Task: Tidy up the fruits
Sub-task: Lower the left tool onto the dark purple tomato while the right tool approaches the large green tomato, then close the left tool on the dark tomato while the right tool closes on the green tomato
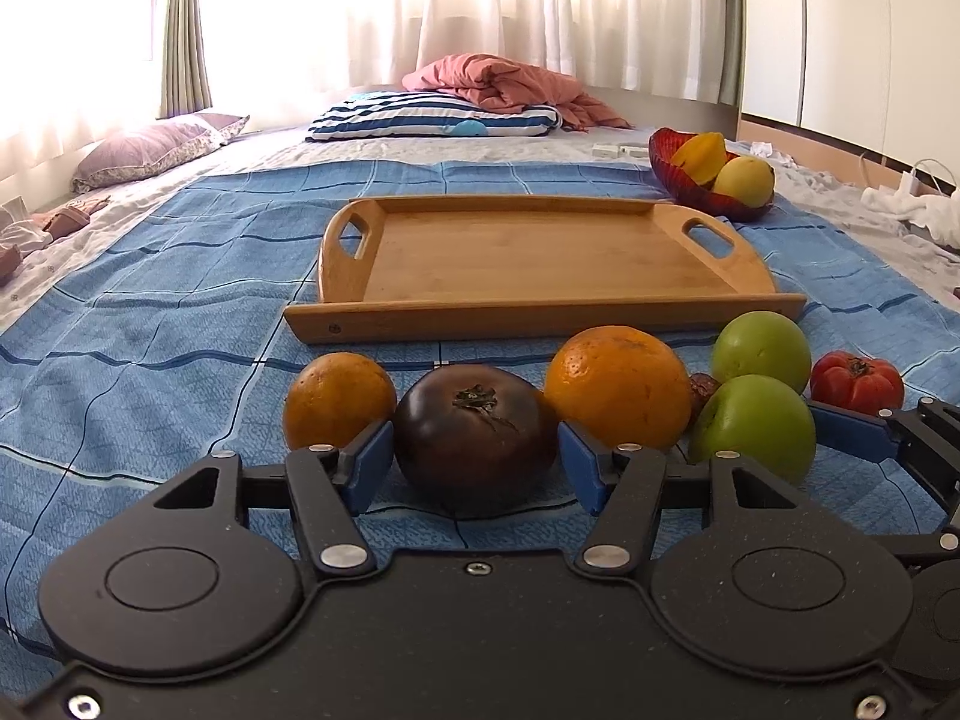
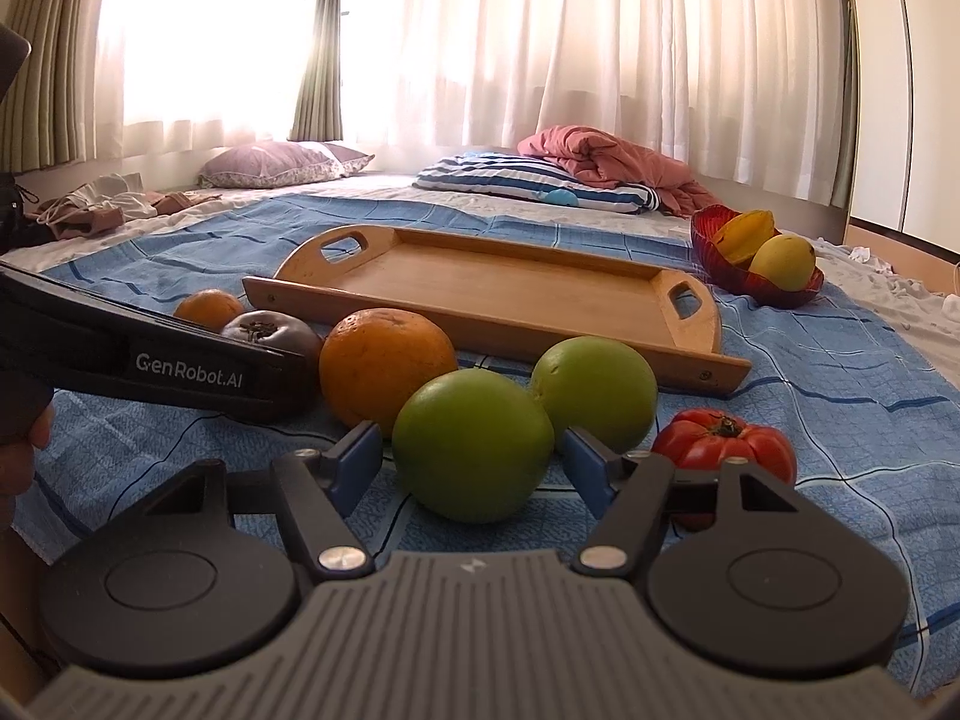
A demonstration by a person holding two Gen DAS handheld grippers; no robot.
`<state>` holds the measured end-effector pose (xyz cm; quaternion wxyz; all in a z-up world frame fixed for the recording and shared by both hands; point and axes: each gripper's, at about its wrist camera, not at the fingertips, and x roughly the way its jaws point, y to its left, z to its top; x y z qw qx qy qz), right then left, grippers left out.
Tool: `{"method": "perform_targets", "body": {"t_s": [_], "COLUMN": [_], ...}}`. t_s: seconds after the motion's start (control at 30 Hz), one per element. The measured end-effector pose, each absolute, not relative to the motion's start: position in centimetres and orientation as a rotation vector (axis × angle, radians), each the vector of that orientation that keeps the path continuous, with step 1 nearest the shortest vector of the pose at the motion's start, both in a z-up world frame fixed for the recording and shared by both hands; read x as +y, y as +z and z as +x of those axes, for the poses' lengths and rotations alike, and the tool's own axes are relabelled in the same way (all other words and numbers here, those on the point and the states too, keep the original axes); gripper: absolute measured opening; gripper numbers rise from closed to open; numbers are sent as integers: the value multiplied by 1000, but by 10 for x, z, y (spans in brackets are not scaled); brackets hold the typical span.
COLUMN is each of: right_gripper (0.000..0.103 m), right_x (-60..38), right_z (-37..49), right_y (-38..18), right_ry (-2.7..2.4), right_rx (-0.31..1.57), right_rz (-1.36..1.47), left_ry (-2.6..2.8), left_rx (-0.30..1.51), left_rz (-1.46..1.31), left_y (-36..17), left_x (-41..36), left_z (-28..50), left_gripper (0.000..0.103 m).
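Note:
A row of fruit lies on the blue cloth in front of an empty wooden tray (image 1: 540, 306). My left gripper (image 1: 474, 459) is open, its blue fingers on either side of a dark purple tomato (image 1: 474, 438) with small gaps. Two oranges (image 1: 339, 399) (image 1: 618, 387) flank it. My right gripper (image 2: 474, 465) is open around the near green fruit (image 2: 474, 444), close to touching. A second green fruit (image 2: 594, 393) and a red tomato (image 2: 726, 444) lie to its right. The tray also shows in the right wrist view (image 2: 498, 324).
A red bowl (image 1: 690, 186) holding a yellow fruit and a starfruit stands behind the tray's right end. Pillows and a pink blanket (image 1: 510, 84) lie further back on the bed. The left gripper's body (image 2: 150, 360) crosses the right wrist view at left.

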<state>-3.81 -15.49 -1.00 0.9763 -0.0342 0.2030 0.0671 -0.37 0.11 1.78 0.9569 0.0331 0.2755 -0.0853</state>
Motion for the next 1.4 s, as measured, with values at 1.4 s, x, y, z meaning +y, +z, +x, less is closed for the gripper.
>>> {"method": "perform_targets", "body": {"t_s": [1.4], "right_gripper": [63], "right_x": [-158], "right_z": [-53], "right_y": [-6], "right_ry": [116], "right_rx": [432], "right_rz": [-28], "left_ry": [-219], "left_rx": [547], "left_rz": [72], "left_y": [16], "left_x": [13], "left_z": [-43], "left_gripper": [61]}}
